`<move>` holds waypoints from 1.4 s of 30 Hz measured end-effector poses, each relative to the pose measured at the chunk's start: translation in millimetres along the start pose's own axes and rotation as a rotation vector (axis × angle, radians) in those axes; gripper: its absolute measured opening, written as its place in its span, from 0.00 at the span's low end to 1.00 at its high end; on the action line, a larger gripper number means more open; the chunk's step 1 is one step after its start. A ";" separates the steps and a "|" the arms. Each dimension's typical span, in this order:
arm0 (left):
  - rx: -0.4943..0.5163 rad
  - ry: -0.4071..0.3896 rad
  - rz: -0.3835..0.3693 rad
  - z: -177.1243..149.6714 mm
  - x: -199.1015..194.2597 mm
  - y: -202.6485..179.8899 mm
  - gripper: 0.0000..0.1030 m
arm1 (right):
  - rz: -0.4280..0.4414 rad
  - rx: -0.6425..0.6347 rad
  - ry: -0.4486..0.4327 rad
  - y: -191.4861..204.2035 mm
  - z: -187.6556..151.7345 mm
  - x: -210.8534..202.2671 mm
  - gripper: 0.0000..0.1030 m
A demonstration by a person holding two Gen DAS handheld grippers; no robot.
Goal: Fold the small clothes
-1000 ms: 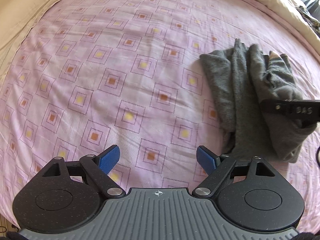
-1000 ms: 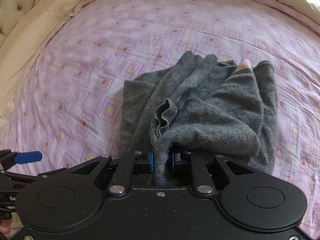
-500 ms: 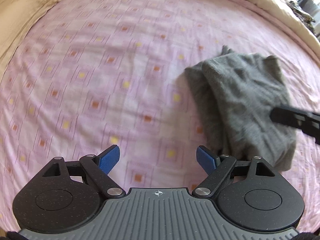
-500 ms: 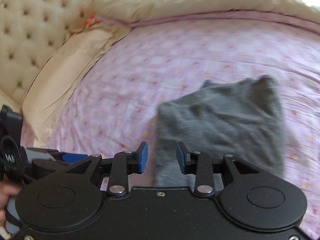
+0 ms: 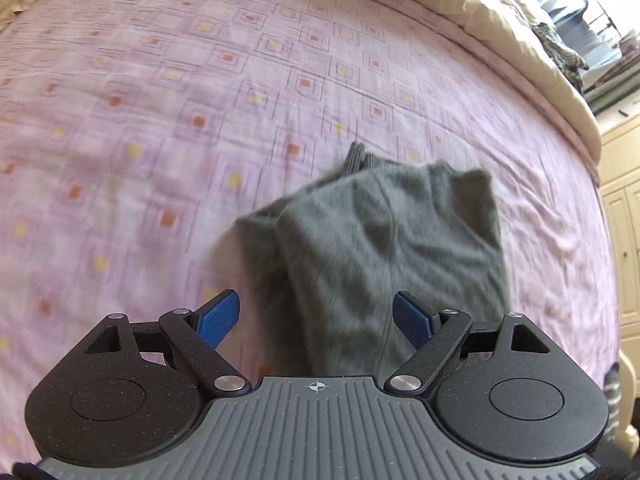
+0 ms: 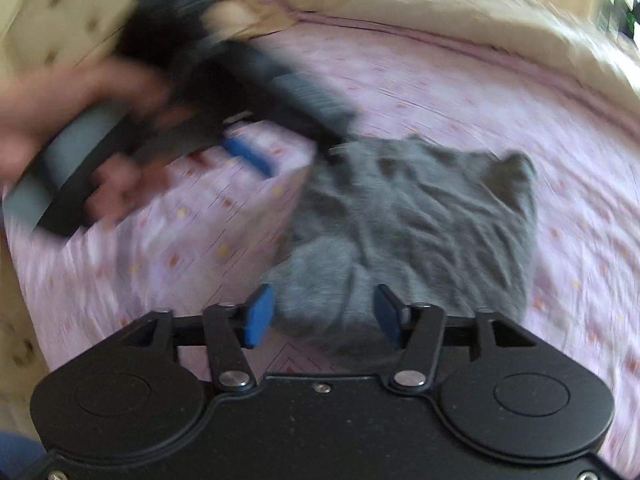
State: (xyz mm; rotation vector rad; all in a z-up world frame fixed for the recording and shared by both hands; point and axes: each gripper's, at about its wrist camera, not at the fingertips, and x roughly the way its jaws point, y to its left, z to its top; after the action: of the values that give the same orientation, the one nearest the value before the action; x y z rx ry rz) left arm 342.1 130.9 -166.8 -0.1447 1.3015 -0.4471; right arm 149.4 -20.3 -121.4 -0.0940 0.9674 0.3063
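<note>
A small grey knit garment (image 5: pixel 392 248) lies folded on the pink patterned bed sheet (image 5: pixel 160 120). My left gripper (image 5: pixel 316 316) is open just above the garment's near edge, and cloth shows between its blue pads without being pinched. In the right wrist view the same garment (image 6: pixel 420 224) lies flat and wrinkled. My right gripper (image 6: pixel 324 316) is open at its near corner with nothing clamped. The left gripper appears there blurred at upper left, with a blue pad (image 6: pixel 248 158) near the garment's far left edge, held by a hand (image 6: pixel 60 120).
A cream quilt (image 5: pixel 480 12) is bunched along the far side of the bed. A tufted cream headboard (image 6: pixel 60 8) stands at the left. A cream cabinet (image 5: pixel 620 220) stands beyond the bed's right edge. Bare sheet stretches to the left of the garment.
My right gripper let go of the garment fold, opened and drew back. The garment now lies flat. My left gripper swung right, over the garment's edge.
</note>
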 end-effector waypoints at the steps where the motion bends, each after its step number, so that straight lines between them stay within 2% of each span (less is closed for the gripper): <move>1: -0.007 0.010 -0.004 4.5 5.8 -0.4 0.81 | -0.006 -0.050 -0.003 7.9 -1.6 2.8 0.63; 3: -0.016 0.022 -0.016 11.4 14.3 -0.6 0.81 | -0.018 -0.144 0.001 22.1 -3.2 9.1 0.63; 4: -0.015 0.022 -0.028 13.5 17.1 -1.1 0.75 | -0.033 -0.186 0.004 28.1 -3.9 12.5 0.63; 5: -0.009 0.021 -0.043 15.2 18.7 -1.5 0.59 | -0.050 -0.225 0.005 33.1 -4.7 15.8 0.63; 8: 0.023 0.013 -0.043 16.4 22.5 -7.1 0.36 | -0.080 -0.285 0.004 40.2 -7.2 21.8 0.60; 10: 0.046 -0.008 -0.043 15.6 22.8 -11.1 0.24 | -0.088 -0.295 0.014 40.8 -6.5 23.4 0.43; 12: 0.074 -0.032 -0.046 14.2 20.8 -15.0 0.17 | -0.095 -0.316 0.028 41.4 -8.1 25.4 0.36; 13: 0.093 -0.052 -0.041 13.0 18.4 -17.1 0.15 | -0.096 -0.317 0.028 41.1 -8.3 25.2 0.23; 16: 0.142 -0.084 -0.033 13.5 11.2 -21.8 0.11 | -0.078 -0.256 0.006 36.3 -5.7 19.8 0.15; 20: 0.148 -0.150 -0.053 19.0 -9.2 -20.4 0.11 | -0.011 -0.102 -0.075 24.5 8.4 -2.4 0.15; 22: 0.159 -0.151 -0.035 22.3 -7.6 -18.3 0.11 | 0.009 -0.072 -0.078 23.8 12.4 0.0 0.15; 24: 0.167 -0.101 0.014 24.2 6.8 -14.2 0.11 | 0.026 -0.058 -0.022 24.8 13.8 19.1 0.18; 25: 0.166 -0.077 0.039 23.9 15.1 -11.2 0.12 | 0.037 -0.054 0.012 25.8 13.0 31.3 0.26; 28: 0.177 -0.045 0.093 19.9 26.4 -3.1 0.18 | 0.077 -0.033 0.098 24.3 9.7 55.3 0.29; 29: 0.164 -0.055 0.095 18.5 23.6 -0.8 0.22 | 0.081 -0.024 0.093 23.0 9.4 53.6 0.32; 31: 0.135 -0.102 0.087 14.8 11.5 2.9 0.24 | 0.115 0.009 0.042 14.4 7.3 40.5 0.51; 33: 0.124 -0.153 0.102 10.3 -2.6 2.3 0.27 | 0.122 0.040 -0.015 6.0 3.1 23.0 0.63; 35: 0.121 -0.199 0.111 4.5 -17.6 -0.9 0.34 | 0.126 0.069 -0.050 -4.3 -1.4 8.3 0.64; 38: 0.117 -0.255 0.085 -5.5 -35.9 -10.6 0.44 | 0.103 0.127 -0.066 -24.9 -6.9 -6.0 0.67; 42: 0.189 -0.282 0.056 -25.7 -41.7 -39.9 0.48 | 0.047 0.210 -0.079 -53.6 -16.2 -18.3 0.69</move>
State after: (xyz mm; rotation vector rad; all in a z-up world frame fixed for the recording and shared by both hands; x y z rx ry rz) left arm 300.0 115.0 -122.4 -0.0119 0.9791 -0.4809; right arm 142.8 -78.8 -118.6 0.1316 0.9188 0.2481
